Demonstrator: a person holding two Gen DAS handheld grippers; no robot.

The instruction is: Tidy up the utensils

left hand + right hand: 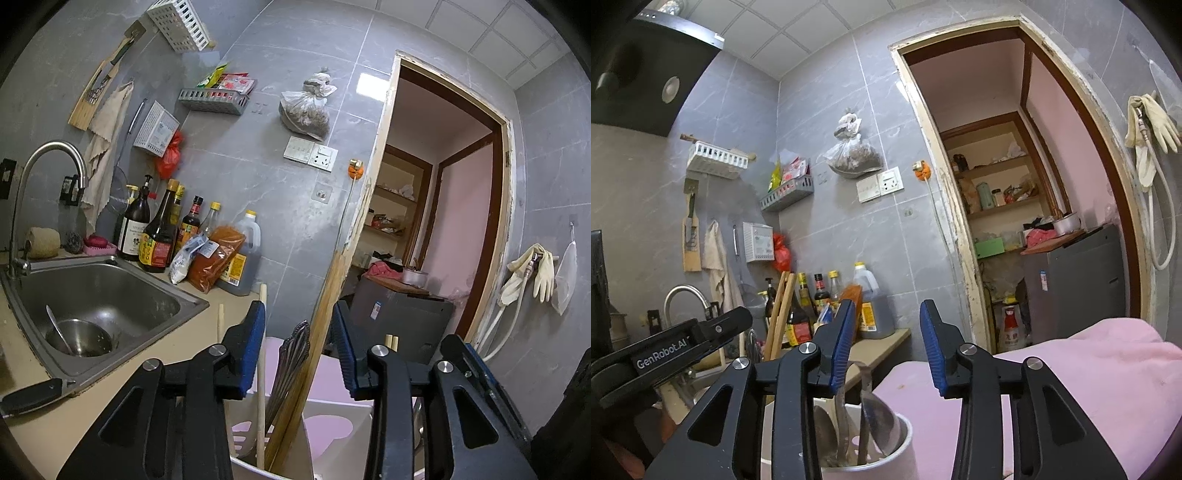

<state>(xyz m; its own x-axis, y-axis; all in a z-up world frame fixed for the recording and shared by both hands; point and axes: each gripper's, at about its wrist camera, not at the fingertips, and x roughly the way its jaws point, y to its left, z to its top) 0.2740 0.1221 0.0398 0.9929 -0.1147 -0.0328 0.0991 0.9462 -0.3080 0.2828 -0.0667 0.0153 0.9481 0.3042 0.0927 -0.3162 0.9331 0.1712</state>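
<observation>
My left gripper (pixel 299 332) is open above a white utensil holder (pixel 332 417) with a pink inside. Wooden chopsticks (pixel 291 398) and a dark ornate handle (pixel 291 362) stand in it between my fingers, untouched. My right gripper (pixel 888 332) is open above the same white holder (pixel 905 446), where metal spoons (pixel 879 413) stand upright. The left gripper (pixel 676 347) shows at the left of the right wrist view, with chopsticks (pixel 781 314) behind it. A spoon lies in a steel bowl (pixel 79 338) in the sink (pixel 110 291).
Sauce bottles (pixel 159 229) and spice bags (pixel 214 258) stand on the counter behind the sink. A faucet (pixel 48 162) arches over the sink. A black knife handle (pixel 29 397) lies on the counter's near edge. A pink cloth (pixel 1089 373) covers a surface at right. A doorway (pixel 436 206) opens behind.
</observation>
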